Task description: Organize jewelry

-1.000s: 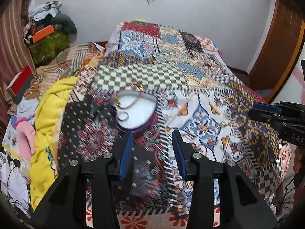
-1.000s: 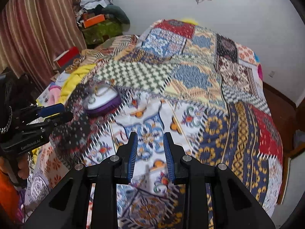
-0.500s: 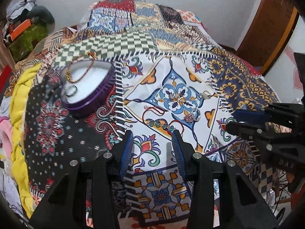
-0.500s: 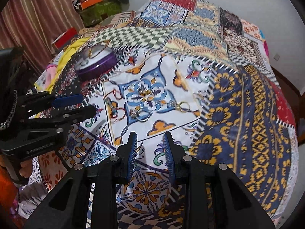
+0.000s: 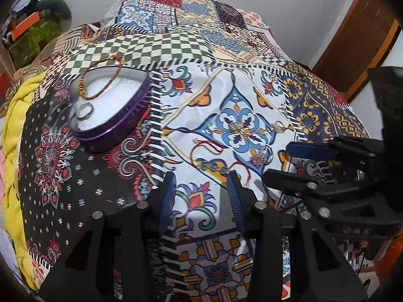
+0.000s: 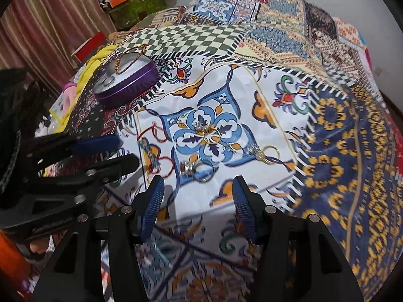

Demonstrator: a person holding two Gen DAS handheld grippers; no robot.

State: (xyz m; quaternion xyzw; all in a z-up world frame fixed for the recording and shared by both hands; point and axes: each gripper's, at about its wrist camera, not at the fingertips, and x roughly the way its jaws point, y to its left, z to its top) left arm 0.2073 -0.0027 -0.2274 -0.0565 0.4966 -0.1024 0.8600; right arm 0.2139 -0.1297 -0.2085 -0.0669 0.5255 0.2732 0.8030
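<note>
So far only a braided gold-and-red bracelet (image 5: pixel 100 80) and a silver ring (image 5: pixel 84 110) are stowed in the purple heart-shaped tin (image 5: pixel 110 125), rings (image 6: pixel 199 168) left scattered right of it, both claws (image 5: pixel 200 193) (image 6: pixel 197 196) held wide, empty.

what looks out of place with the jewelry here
The gold bracelet is only partly inside the purple heart tin: its far end drapes over the rim onto the bedspread. Several rings and a red cord bracelet lie loose on the bedspread.
</note>
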